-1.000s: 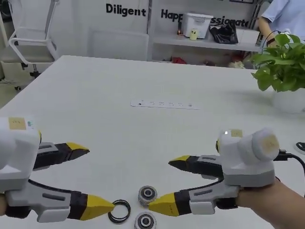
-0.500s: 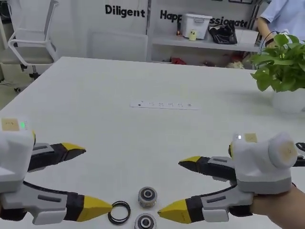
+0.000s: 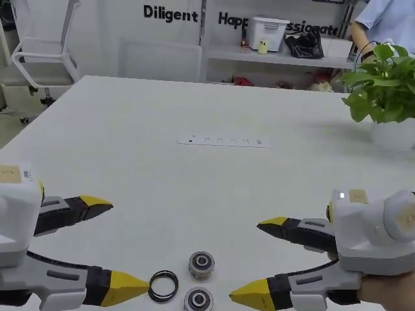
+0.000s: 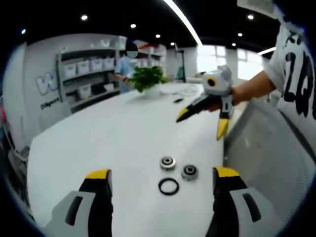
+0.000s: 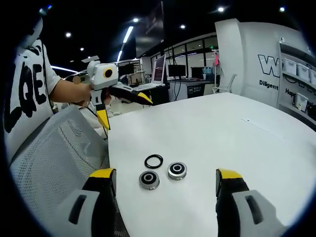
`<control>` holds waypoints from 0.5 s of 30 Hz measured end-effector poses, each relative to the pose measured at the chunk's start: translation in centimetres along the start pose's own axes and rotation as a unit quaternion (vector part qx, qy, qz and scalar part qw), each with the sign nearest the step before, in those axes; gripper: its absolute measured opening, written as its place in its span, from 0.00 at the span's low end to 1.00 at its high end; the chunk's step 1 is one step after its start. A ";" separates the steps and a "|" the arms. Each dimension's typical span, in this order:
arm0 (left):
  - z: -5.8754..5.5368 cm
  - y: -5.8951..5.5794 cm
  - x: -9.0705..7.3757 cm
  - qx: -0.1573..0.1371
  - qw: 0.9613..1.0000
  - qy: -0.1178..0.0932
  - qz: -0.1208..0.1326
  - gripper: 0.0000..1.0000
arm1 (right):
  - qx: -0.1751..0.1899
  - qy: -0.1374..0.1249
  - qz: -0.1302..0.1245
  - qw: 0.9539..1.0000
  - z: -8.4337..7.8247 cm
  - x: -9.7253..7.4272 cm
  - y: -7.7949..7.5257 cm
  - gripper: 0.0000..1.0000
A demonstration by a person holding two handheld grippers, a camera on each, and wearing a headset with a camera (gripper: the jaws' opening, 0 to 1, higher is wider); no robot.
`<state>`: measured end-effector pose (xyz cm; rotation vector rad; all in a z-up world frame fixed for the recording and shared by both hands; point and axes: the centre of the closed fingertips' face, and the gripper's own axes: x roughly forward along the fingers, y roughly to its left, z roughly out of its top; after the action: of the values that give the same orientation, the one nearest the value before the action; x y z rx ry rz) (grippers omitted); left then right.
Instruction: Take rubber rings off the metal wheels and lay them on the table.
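Note:
A loose black rubber ring (image 3: 163, 286) lies flat on the white table (image 3: 214, 181) near its front edge. Two metal wheels sit just right of it, one farther (image 3: 201, 264) and one nearer (image 3: 198, 300). The nearer wheel (image 5: 148, 179) has a darker rim than the other wheel (image 5: 177, 170). My left gripper (image 3: 115, 246) hovers open to the left of them, and my right gripper (image 3: 256, 259) hovers open to the right. Neither holds anything. In the left gripper view the ring (image 4: 169, 186) and wheels (image 4: 167, 163) (image 4: 189, 172) lie ahead of the jaws.
A white power strip (image 3: 224, 141) lies mid-table. A potted plant (image 3: 386, 91) stands at the right edge. Behind the table are a white chair (image 3: 39, 58), a shelf with a box (image 3: 269, 32), and a person (image 3: 382, 23). A mesh chair back (image 5: 64, 148) stands at the table's near side.
Both grippers have drawn outward and lower in view, the right one farther to the right. The ring and both wheels have stayed where they were.

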<state>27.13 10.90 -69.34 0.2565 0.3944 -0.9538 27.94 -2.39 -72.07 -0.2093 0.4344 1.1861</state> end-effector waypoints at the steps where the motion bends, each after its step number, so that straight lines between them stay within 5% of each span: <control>1: 0.0 0.0 0.0 0.000 1.000 0.000 0.000 0.85 | 0.000 0.001 0.000 1.000 0.0 0.0 0.0 0.79; 15: -0.6 -0.1 -0.5 -0.004 1.000 -0.001 0.004 0.89 | 0.007 -0.003 -0.018 1.000 -0.5 -1.1 -0.2 0.80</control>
<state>26.70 11.46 -69.63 0.2503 0.3958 -0.9435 27.67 -3.62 -72.05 -0.2009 0.4314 1.1487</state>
